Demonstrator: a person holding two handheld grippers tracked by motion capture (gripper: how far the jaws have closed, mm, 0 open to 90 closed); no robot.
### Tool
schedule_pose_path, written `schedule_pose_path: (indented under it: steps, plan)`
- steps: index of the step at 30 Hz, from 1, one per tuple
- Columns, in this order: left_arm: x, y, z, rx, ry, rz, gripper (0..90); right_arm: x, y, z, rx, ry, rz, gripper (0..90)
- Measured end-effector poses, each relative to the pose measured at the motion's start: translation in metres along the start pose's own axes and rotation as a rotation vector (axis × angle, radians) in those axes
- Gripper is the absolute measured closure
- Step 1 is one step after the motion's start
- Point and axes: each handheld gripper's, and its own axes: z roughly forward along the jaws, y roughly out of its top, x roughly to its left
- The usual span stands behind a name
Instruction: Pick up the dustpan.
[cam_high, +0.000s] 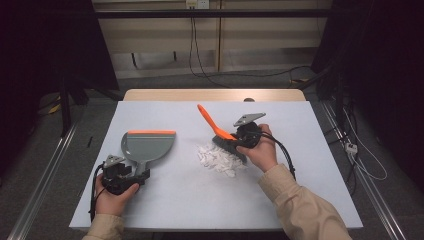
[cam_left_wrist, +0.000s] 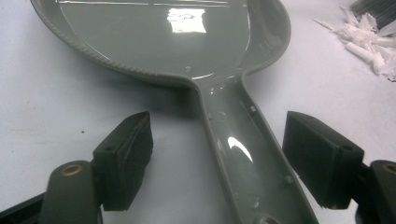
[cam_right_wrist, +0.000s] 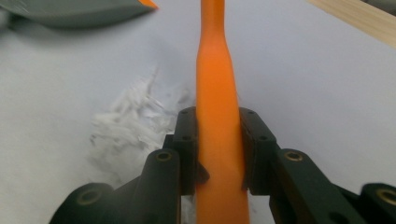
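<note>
A grey dustpan (cam_high: 148, 145) with an orange lip lies flat on the left of the white table (cam_high: 200, 200). Its handle (cam_left_wrist: 243, 154) runs between the jaws of my left gripper (cam_left_wrist: 219, 140), which stand open on either side with gaps to the handle. My right gripper (cam_high: 240, 137) is shut on the orange handle (cam_right_wrist: 215, 70) of a small brush (cam_high: 210, 120), whose dark bristles (cam_high: 227, 145) rest at the edge of a pile of white paper scraps (cam_high: 217, 157). The scraps (cam_right_wrist: 130, 126) lie left of the brush handle in the right gripper view.
The scraps (cam_left_wrist: 369, 37) sit between dustpan and brush, a hand's width right of the pan. A wooden strip (cam_high: 215, 95) borders the table's far edge. Cables run over the floor behind and to the right. The dustpan's rim (cam_right_wrist: 70, 11) shows far off in the right gripper view.
</note>
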Motion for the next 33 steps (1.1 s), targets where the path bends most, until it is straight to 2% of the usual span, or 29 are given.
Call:
schedule_pose_path:
  steps: [2,6,9,13,19,22,24,28,30,33]
  plan:
    - [0.001,-0.001,-0.001,-0.001,-0.003,-0.002,25.2,0.0,0.002,-0.003,-0.018,-0.025,-0.024,71.6]
    - [0.003,-0.001,-0.001,0.0,-0.002,-0.005,24.6,-0.007,0.003,-0.015,-0.061,-0.047,0.013,71.5]
    - [0.003,-0.001,-0.001,0.0,-0.002,-0.007,24.6,-0.01,0.001,-0.024,-0.071,-0.063,0.036,71.5]
    - [0.001,0.0,-0.002,-0.004,-0.002,-0.007,26.8,-0.01,-0.004,-0.03,-0.067,-0.091,0.044,71.5]
    - [0.001,0.0,-0.003,-0.003,0.0,-0.001,27.4,-0.012,-0.025,-0.035,-0.046,-0.146,0.078,71.5]
    - [0.0,0.0,-0.002,-0.007,-0.004,0.0,27.3,-0.008,-0.039,-0.036,-0.036,-0.168,0.099,71.5]
    - [-0.001,0.0,-0.001,-0.004,-0.003,0.002,27.2,-0.003,-0.044,-0.037,-0.066,-0.165,0.124,71.5]
    - [-0.004,0.001,-0.002,0.001,-0.002,0.007,27.2,0.01,-0.041,-0.033,-0.073,-0.172,0.122,71.5]
    - [-0.004,0.001,-0.001,0.005,0.007,0.005,27.4,0.015,-0.039,-0.028,-0.097,-0.149,0.153,71.6]
    - [-0.003,0.001,-0.001,0.017,0.004,0.0,28.0,0.024,-0.033,-0.019,-0.104,-0.164,0.114,71.6]
